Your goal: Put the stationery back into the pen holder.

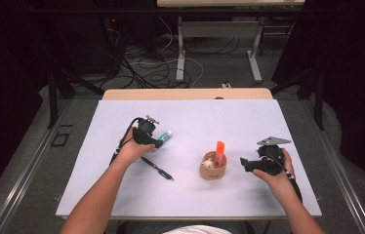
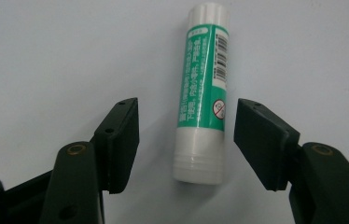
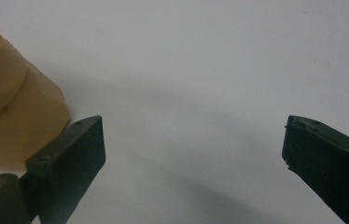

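Currently left gripper (image 2: 185, 135) half open, matte black pads straddling smooth cylindrical green-white glue stick (image 2: 203, 93) lying on white table (image 1: 195, 122), left of centre, untouched. Right gripper (image 3: 193, 144) wide, empty, near tan cup (image 3: 14, 116).

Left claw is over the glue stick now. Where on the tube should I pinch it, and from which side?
Grip the glue stick across its round green-labelled barrel, near mid-length, coming straight down from above. It lies flat on the white table, and the left claw already straddles it, one pad on either side without touching.
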The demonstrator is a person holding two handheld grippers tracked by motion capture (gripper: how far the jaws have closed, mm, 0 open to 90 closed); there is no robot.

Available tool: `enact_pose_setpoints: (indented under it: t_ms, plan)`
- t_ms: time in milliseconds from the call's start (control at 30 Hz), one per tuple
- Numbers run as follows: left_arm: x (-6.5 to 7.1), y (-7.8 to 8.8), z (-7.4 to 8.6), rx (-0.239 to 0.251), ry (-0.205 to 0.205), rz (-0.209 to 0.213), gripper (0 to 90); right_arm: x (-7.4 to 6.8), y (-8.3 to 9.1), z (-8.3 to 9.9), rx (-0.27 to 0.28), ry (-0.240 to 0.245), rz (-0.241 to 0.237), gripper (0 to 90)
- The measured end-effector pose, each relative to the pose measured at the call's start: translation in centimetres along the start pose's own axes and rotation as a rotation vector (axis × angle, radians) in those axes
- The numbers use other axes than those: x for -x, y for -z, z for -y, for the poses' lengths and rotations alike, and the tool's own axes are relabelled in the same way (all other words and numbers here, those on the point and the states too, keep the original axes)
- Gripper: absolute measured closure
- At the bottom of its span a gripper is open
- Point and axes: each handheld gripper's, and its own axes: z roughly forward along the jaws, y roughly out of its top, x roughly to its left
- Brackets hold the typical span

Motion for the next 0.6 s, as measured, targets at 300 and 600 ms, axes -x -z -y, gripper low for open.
enact_pose_setpoints:
  t_ms: [300, 600]
  plan:
    - [0.05, -0.43, 0.03, -0.034, 0.008, 0.025, 50.5, 0.06, -0.06, 0.05, -0.004, 0.011, -0.006, 6.6]
    - [0.08, -0.56, 0.09, -0.062, -0.016, 0.026, 55.8, 0.05, -0.07, 0.06, -0.009, 0.007, -0.007, 6.9]
